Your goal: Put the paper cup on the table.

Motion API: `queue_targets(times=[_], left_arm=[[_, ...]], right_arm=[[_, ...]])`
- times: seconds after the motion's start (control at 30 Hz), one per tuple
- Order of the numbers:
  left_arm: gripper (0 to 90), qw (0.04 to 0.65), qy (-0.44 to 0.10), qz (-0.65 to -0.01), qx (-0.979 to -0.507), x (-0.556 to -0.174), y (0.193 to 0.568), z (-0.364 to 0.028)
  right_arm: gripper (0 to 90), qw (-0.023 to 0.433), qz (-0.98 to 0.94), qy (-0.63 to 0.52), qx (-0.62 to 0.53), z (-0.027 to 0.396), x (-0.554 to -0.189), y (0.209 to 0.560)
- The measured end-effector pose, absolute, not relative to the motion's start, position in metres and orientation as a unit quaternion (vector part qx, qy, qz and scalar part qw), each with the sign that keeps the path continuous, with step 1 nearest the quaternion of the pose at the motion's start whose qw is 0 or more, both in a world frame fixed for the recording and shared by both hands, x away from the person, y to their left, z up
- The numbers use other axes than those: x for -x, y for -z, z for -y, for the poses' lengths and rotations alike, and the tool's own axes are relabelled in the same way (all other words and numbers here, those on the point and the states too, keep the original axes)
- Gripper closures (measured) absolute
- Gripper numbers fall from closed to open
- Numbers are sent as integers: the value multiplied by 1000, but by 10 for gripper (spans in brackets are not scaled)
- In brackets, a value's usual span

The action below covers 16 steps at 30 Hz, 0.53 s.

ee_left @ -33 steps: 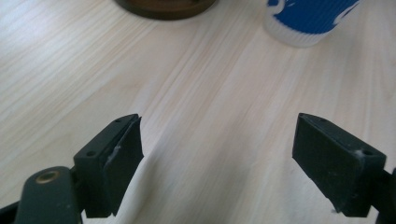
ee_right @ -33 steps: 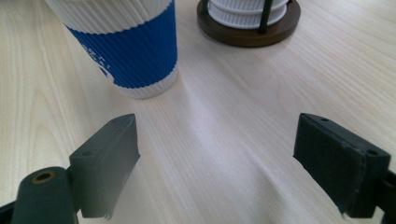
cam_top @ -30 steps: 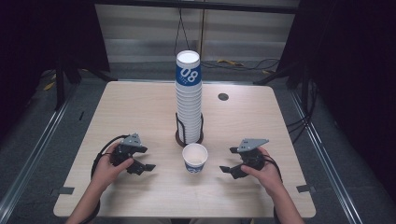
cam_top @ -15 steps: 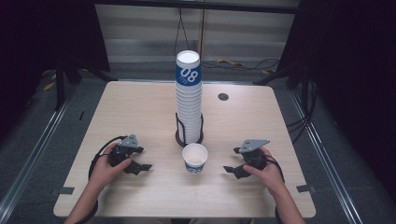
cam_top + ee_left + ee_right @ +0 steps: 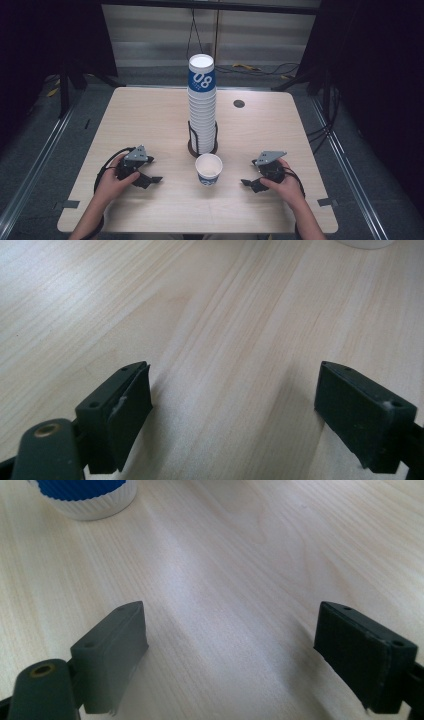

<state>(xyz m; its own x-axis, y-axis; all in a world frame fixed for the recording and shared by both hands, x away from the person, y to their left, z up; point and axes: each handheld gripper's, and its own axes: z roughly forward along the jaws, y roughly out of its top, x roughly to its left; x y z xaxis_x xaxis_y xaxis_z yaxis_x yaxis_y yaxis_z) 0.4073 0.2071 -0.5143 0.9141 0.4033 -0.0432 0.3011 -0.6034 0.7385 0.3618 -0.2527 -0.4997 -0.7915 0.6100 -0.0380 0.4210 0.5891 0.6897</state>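
Note:
A tall stack of white paper cups (image 5: pixel 202 107), its top cup banded blue, stands in a black wire holder (image 5: pixel 202 148) at mid-table. In front of it a single white-and-blue cup (image 5: pixel 208 169) stands upright. My left gripper (image 5: pixel 151 179) rests low on the table to the left of that cup. Its jaws have just been opening and stand open, with bare wood between them (image 5: pixel 232 385); the cup's base (image 5: pixel 367 243) shows ahead. My right gripper (image 5: pixel 249 183) lies to the cup's right, open and empty (image 5: pixel 230 625), with the cup (image 5: pixel 87 497) ahead of it on the left.
The light wooden table (image 5: pixel 150 115) has a dark round grommet (image 5: pixel 239 104) at the back right. Black cables loop from each gripper. Metal rails and dark floor border the table on both sides.
The left hand has drifted slightly to the left. The right hand and the cups stay where they were.

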Motion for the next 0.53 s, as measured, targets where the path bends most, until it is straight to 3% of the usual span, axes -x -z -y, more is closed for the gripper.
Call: queue_targets(times=[0.53], left_arm=[[128, 408, -64, -199, -889, -407, 516, -207]], right_arm=[[101, 128, -871, -360, -309, 257, -363, 504]])
